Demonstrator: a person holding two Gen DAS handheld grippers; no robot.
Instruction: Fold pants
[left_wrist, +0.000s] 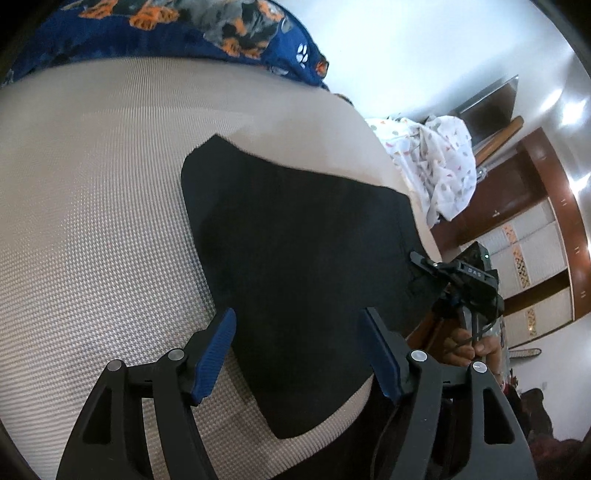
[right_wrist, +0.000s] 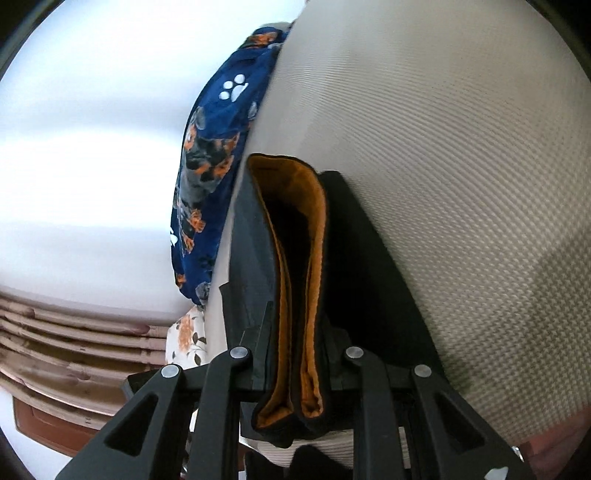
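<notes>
Beige woven mattress cover (left_wrist: 92, 221) carries the black orange-lined pants (left_wrist: 295, 258) at centre, partly folded; left gripper (left_wrist: 299, 354) spread wide at 6 o'clock, right gripper (right_wrist: 295, 354) clamping the doubled hem at 3 o'clock, further folds judged outstanding.

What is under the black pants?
The black pants lie on a beige textured mattress, which shows all around them. The part right beneath them is covered, so anything else there can't be seen.

A home bedroom: bed (left_wrist: 92, 221), paw-print blanket (left_wrist: 184, 33), wooden wardrobe (left_wrist: 535, 221).
</notes>
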